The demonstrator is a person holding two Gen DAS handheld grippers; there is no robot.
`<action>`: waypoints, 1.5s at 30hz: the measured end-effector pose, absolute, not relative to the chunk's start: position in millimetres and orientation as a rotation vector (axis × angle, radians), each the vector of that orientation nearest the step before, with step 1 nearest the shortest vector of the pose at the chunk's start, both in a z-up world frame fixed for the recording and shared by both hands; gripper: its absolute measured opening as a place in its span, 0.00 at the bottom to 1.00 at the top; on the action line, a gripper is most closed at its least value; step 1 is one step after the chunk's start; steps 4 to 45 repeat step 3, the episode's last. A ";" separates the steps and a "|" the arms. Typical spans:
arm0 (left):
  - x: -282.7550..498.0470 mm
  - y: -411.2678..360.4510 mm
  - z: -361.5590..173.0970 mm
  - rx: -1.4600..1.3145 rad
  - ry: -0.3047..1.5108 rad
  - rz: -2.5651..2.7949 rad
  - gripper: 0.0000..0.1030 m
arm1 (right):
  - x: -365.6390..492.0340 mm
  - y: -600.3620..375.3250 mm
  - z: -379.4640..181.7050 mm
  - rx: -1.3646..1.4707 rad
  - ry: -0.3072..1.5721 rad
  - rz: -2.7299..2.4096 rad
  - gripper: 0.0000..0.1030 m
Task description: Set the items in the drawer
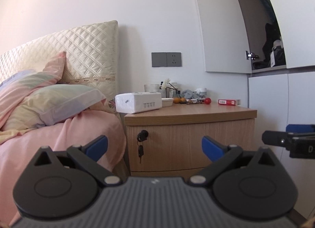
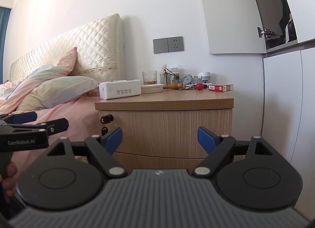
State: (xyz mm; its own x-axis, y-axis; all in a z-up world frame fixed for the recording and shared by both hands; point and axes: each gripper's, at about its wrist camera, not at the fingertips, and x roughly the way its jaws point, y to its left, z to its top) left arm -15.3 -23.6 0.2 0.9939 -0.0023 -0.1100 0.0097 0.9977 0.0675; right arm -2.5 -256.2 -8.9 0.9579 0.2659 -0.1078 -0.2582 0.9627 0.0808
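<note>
A wooden nightstand [image 1: 189,113] [image 2: 163,100] stands beside the bed, its top drawer [image 1: 189,143] [image 2: 167,131] shut, with a key [image 1: 140,152] [image 2: 104,129] hanging from the lock at its left. On top lie a white tissue pack [image 1: 137,102] [image 2: 120,89], a red ball [image 1: 207,100] [image 2: 199,86], a red box [image 1: 229,101] [image 2: 220,87], a shallow dish [image 2: 152,88] and small clutter. My left gripper [image 1: 154,147] is open and empty, facing the drawer front from a distance. My right gripper [image 2: 159,138] is open and empty, also facing the drawer.
A bed with pink sheets [image 1: 59,129] and pillows [image 2: 59,88] lies left of the nightstand. A white wardrobe [image 1: 275,100] [image 2: 283,100] stands at the right, its upper door [image 1: 222,31] open. A grey wall socket [image 1: 166,59] is above the nightstand.
</note>
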 end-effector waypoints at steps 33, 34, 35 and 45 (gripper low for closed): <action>-16.0 -23.9 0.0 0.068 0.108 -0.007 1.00 | -2.0 -254.1 -9.6 0.051 0.121 0.259 0.83; -16.0 -23.9 0.0 0.068 0.108 -0.007 1.00 | -2.0 -254.1 -9.6 0.051 0.121 0.259 0.83; -16.0 -23.9 0.0 0.068 0.108 -0.007 1.00 | -2.0 -254.1 -9.6 0.051 0.121 0.259 0.83; -16.0 -23.9 0.0 0.068 0.108 -0.007 1.00 | -2.0 -254.1 -9.6 0.051 0.121 0.259 0.83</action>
